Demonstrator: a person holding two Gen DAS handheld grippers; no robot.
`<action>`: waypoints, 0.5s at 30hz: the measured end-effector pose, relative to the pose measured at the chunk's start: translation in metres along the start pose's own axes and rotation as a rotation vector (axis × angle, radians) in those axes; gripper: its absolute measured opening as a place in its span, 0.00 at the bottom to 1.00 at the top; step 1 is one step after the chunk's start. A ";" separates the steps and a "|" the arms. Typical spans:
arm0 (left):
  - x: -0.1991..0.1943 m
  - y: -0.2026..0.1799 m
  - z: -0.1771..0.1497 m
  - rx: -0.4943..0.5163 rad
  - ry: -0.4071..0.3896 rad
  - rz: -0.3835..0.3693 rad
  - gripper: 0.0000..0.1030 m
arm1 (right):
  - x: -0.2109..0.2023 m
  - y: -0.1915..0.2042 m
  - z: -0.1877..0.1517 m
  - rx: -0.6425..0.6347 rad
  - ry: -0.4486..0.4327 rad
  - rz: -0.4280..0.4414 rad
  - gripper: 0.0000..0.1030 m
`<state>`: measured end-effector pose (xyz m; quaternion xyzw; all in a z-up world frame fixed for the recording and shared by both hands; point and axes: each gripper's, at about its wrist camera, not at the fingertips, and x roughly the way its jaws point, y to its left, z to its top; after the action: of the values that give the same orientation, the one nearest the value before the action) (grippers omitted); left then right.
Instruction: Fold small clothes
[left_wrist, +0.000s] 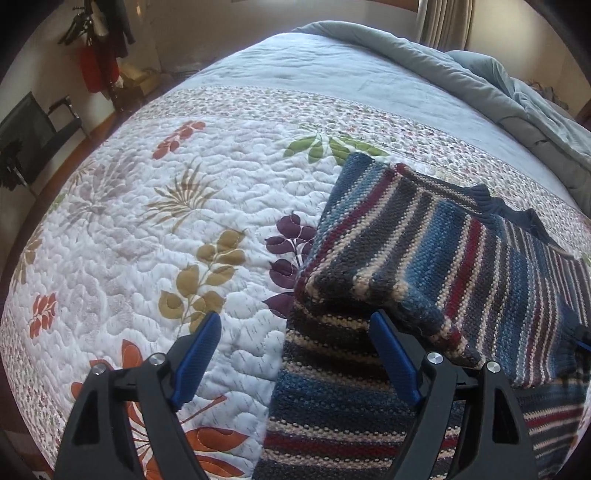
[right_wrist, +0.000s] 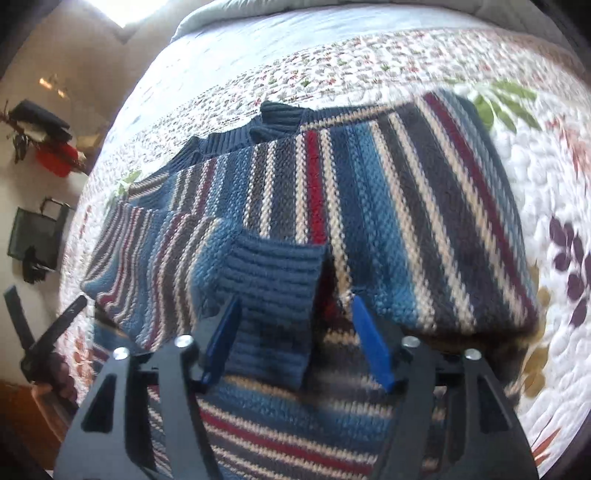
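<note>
A striped knit sweater (left_wrist: 443, 258) in blue, dark red, cream and navy lies on the bed, with one side folded over its body. My left gripper (left_wrist: 295, 321) stands open above the sweater's left edge; quilt and knit show between its blue fingers (left_wrist: 199, 354), untouched. In the right wrist view the sweater (right_wrist: 406, 203) fills the middle, its navy ribbed collar (right_wrist: 280, 114) at the far side. My right gripper (right_wrist: 295, 306) is open. The blue ribbed cuff (right_wrist: 273, 288) lies between its fingers, with a gap to the right pad (right_wrist: 369, 343).
A white floral quilt (left_wrist: 147, 221) covers the bed, and a grey-blue duvet (left_wrist: 498, 92) is bunched at its far end. A dark chair (left_wrist: 33, 136) and hanging clothes (left_wrist: 99, 66) stand beyond the bed's left side. A hand (right_wrist: 55, 380) shows at the left edge of the right wrist view.
</note>
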<state>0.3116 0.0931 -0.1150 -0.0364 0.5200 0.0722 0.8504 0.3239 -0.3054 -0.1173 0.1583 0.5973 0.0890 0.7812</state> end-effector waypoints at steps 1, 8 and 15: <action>0.001 0.000 0.000 -0.001 0.004 -0.002 0.81 | 0.002 0.003 0.002 -0.014 0.001 0.003 0.37; 0.008 0.002 -0.001 -0.023 0.017 -0.021 0.82 | -0.018 0.021 0.020 -0.094 -0.047 0.040 0.09; 0.014 -0.015 -0.007 0.018 0.013 -0.026 0.83 | -0.063 0.014 0.072 -0.074 -0.294 -0.022 0.09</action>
<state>0.3137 0.0789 -0.1312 -0.0359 0.5257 0.0560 0.8481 0.3771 -0.3234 -0.0381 0.1340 0.4743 0.0782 0.8666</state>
